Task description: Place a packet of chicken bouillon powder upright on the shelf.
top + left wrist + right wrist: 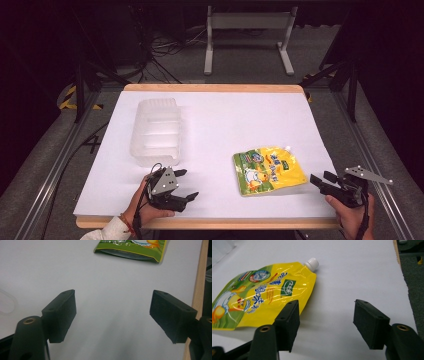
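A white table [215, 125] with a wooden edge spans the scene. On its far left part stands a clear plastic container [156, 131], ribbed and empty. Right of centre, toward the near edge, a yellow and green spouted pouch [268, 170] lies flat, its white cap [288, 148] pointing far right. The left gripper [186, 184] rests at the near left, just near of the container, its jaws spread wide over bare tabletop and holding nothing; the pouch lies well apart to its right. The right gripper [322, 179] sits at the near right edge, jaws wide open and empty, aimed left with one jaw close beside the pouch's right edge, not touching it.
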`<state>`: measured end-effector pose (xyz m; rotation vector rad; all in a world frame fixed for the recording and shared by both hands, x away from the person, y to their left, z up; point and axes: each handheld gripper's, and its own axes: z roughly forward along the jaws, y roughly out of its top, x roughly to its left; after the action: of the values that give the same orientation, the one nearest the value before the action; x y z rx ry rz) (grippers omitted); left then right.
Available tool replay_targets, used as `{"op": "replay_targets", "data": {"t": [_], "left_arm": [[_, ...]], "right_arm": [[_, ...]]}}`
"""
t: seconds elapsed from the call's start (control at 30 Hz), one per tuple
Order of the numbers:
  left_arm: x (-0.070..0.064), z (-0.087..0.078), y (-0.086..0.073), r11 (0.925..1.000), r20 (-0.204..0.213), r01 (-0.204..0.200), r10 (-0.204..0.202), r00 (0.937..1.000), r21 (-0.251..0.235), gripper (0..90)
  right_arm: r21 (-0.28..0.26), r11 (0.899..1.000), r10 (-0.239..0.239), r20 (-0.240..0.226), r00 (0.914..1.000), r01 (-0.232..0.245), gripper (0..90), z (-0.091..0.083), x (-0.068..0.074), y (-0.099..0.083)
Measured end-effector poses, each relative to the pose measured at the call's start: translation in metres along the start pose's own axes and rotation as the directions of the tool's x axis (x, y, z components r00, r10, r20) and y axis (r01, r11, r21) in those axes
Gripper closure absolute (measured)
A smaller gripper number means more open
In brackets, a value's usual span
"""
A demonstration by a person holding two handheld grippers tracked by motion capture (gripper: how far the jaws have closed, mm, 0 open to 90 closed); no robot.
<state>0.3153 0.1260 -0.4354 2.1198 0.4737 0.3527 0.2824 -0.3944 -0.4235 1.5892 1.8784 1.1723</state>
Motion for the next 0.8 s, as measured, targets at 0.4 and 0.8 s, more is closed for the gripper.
{"op": "replay_targets", "data": {"t": [0.4, 0.8], "left_arm": [[0.001, -0.002, -0.004, 0.9999, -0.001, -0.005, 0.005, 1.0, 0.011, 20.3], [0.001, 0.001, -0.002, 0.9998, 0.017, -0.006, 0.006, 0.9998, 0.019, 20.4]], "right_arm": [[0.061, 0.998, 0.036, -0.162, 0.9862, -0.027, 30.5, 0.013, 0.009, -0.007], [0.115, 0.983, 0.173, -0.292, 0.9406, -0.145, 29.8, 0.057, 0.028, 0.0]]}}
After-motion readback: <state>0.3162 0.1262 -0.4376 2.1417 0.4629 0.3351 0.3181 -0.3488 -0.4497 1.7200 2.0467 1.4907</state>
